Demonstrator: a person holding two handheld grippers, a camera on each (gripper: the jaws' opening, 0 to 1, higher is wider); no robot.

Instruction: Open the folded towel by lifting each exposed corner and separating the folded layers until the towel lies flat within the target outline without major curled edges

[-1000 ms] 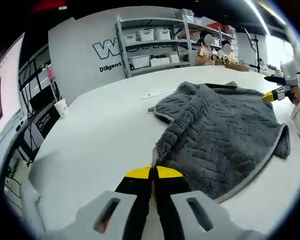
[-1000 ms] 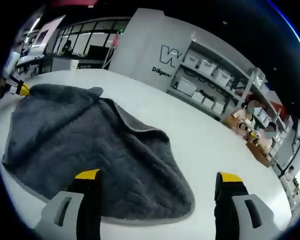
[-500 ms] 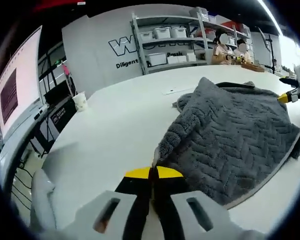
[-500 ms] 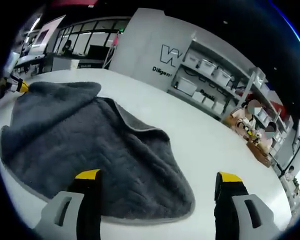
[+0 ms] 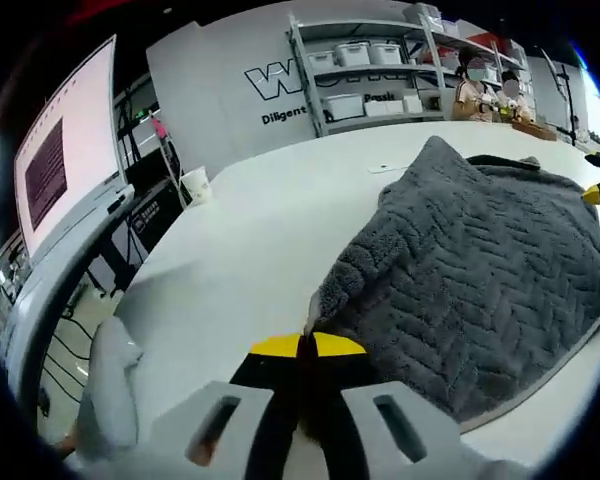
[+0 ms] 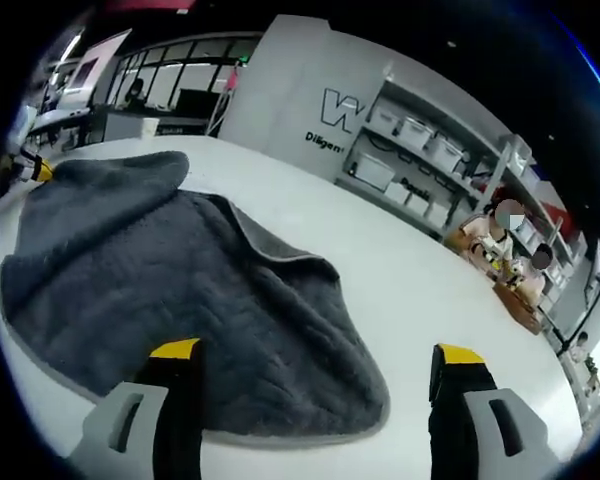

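A dark grey towel (image 5: pixel 480 270) with a herringbone weave and a pale hem lies on the white table (image 5: pixel 250 240). My left gripper (image 5: pixel 303 345) is shut on a corner of the towel, and the cloth rises from its yellow tips in a thick fold. In the right gripper view the same towel (image 6: pixel 150 270) spreads wide, with one hemmed flap (image 6: pixel 280 255) folded over its top layer. My right gripper (image 6: pixel 315 355) stands open above the towel's near edge, holding nothing. The left gripper's yellow tip (image 6: pixel 40 172) shows at the far left, and the right gripper's tip (image 5: pixel 595 195) at the far right.
A paper cup (image 5: pixel 193 184) stands near the table's far left edge. Shelves with white bins (image 5: pixel 370 70) line the back wall. People sit at a bench (image 6: pixel 510 270) behind the table. A big screen (image 5: pixel 65 160) hangs at the left.
My left gripper has pulled the towel corner back towards itself, drawing the fold taller and straighter. The towel's far part has shifted in the right gripper view. The right gripper has stayed put.
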